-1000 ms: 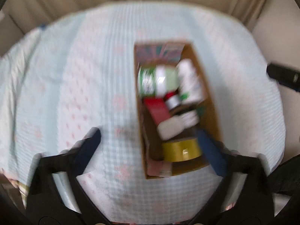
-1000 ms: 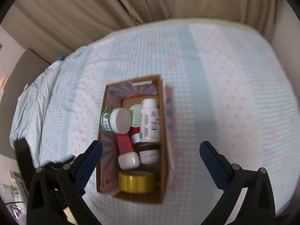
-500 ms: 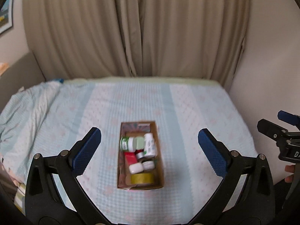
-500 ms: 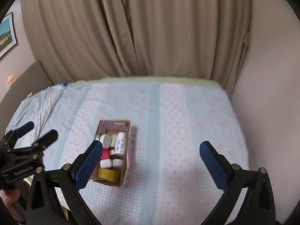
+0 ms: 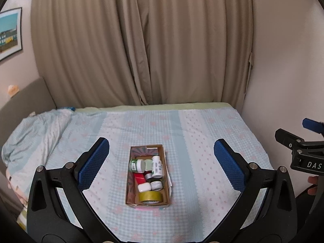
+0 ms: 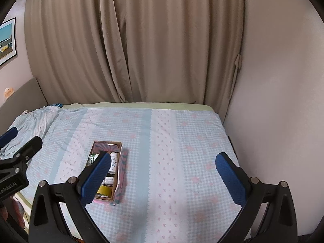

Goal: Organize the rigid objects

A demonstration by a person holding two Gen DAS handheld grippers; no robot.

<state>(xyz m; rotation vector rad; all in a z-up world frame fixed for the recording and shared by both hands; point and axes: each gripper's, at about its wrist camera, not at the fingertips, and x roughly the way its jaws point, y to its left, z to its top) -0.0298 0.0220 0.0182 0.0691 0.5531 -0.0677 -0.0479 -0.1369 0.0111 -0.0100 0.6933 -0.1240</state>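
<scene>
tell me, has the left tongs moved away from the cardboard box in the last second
Yes. The left tongs have pulled back and up from the cardboard box: the box filled the middle of the left wrist view a second ago and now sits small on the bed, with the curtains in view.

Open bed all round one packed box

The pale blue patterned bed (image 5: 202,133) lies bare on every side of the brown cardboard box (image 5: 129,179), which stands mid-bed nearer the front edge, with wide passage to the right edge and the far edge. The box itself is crowded with jars, a white bottle (image 5: 157,166) and a gold tape roll (image 5: 150,196), leaving little gap inside. A rumpled light blue blanket (image 5: 34,133) heaps the left far corner; beige curtains (image 5: 141,50) and a bare wall (image 6: 273,101) close the far and right sides.
</scene>
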